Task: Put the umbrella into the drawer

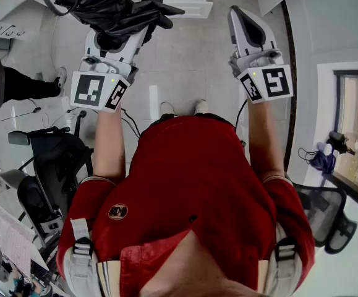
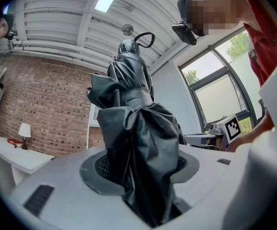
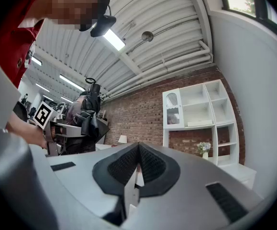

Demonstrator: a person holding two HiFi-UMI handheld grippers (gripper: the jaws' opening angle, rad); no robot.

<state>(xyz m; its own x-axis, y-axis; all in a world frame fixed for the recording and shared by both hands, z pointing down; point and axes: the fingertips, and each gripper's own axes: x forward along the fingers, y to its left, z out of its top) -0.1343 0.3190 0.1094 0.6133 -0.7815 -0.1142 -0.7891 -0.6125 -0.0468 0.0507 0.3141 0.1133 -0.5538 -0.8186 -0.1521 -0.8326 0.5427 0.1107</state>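
A black folded umbrella [image 1: 114,8] with a loop strap at its handle end is held upright in front of me. My left gripper [image 1: 118,37] is shut on the umbrella, its pads pressing the bunched black fabric [image 2: 138,143] low on the bundle. In the left gripper view the strap loop [image 2: 145,40] sticks up at the top. My right gripper [image 1: 248,25] is held level to the right, apart from the umbrella, jaws shut together with nothing between them [image 3: 137,164]. The right gripper view shows the umbrella [image 3: 85,119] off to the left. No open drawer can be made out.
White furniture [image 1: 188,2] stands ahead of me on the pale floor. A black office chair [image 1: 52,159] is at my left, another chair [image 1: 327,218] at my right. A white shelf unit [image 3: 200,111] stands against the brick wall, and a white table [image 2: 14,157] with a small lamp.
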